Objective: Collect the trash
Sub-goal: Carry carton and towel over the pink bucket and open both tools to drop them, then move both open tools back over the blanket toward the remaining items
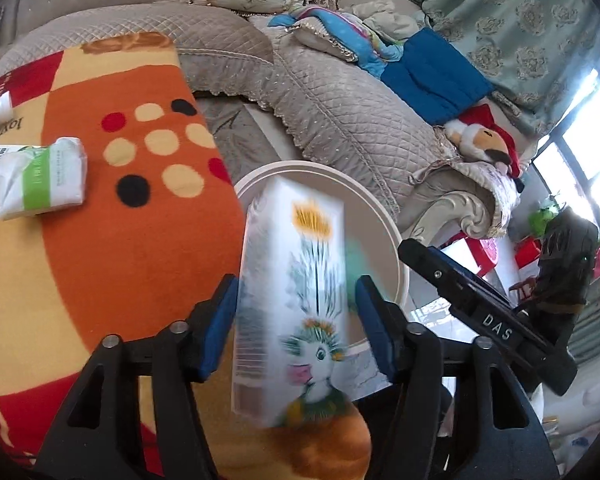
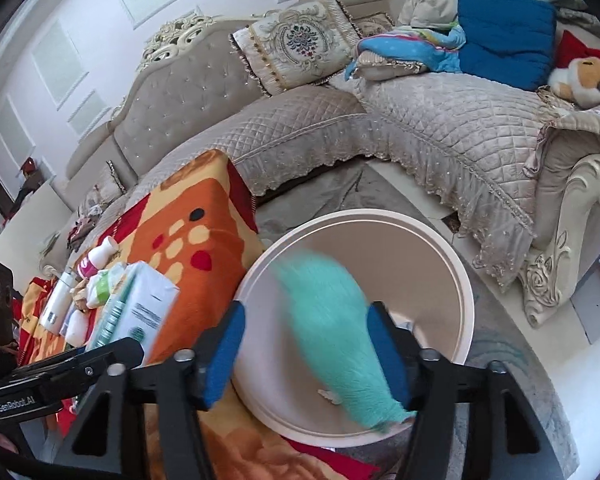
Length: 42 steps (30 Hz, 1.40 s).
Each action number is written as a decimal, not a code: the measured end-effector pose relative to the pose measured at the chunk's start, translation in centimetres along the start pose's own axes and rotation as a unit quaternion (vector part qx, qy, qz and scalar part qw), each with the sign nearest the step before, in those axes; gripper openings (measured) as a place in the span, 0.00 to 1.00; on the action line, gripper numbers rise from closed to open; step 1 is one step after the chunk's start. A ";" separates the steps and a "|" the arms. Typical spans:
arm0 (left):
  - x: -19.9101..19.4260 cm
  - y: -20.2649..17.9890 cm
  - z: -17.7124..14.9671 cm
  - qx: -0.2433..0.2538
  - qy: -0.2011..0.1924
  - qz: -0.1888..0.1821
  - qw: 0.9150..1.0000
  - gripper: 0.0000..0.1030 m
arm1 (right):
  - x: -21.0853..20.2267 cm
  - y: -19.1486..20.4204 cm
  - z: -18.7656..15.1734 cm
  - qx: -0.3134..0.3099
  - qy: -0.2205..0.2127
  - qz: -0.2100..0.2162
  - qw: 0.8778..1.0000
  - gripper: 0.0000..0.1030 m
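A white carton with a cartoon hedgehog point(image 1: 300, 340) stands blurred between the blue pads of my left gripper point(image 1: 296, 284). There is a gap on each side, so the pads are off it and the gripper is open. The carton hangs over the round white bin point(image 1: 396, 240). In the right wrist view a blurred teal wrapper point(image 2: 332, 320) hangs over the same bin point(image 2: 466, 300). It lies along the right-hand finger point(image 2: 384, 344) of my right gripper point(image 2: 308, 310). The other pad stands well away from it, so that gripper is open too.
An orange patterned blanket point(image 1: 120, 260) covers the surface left of the bin. On it lie a green-banded tissue pack point(image 1: 40, 178), a white carton point(image 2: 140, 304) and small bottles point(image 2: 96, 260). A quilted beige sofa point(image 2: 420, 120) curves behind the bin.
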<state>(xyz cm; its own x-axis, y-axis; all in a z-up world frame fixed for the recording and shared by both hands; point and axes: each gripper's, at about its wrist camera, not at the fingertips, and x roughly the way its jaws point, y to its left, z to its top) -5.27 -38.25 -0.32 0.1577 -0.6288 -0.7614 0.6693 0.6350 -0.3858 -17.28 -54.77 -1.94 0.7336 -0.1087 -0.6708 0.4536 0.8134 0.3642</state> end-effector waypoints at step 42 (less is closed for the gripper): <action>-8.6 11.1 -3.8 -0.066 -0.061 0.123 0.988 0.64 | 1.6 13.2 -3.2 -0.113 0.046 0.060 0.991 0.66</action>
<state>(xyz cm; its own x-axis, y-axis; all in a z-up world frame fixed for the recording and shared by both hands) -1.93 -24.11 0.00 0.3945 -0.4927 -0.7756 0.5003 0.8232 -0.2685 -11.73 -42.32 -0.29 0.7219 0.0400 -0.6908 0.2338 0.9255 0.2980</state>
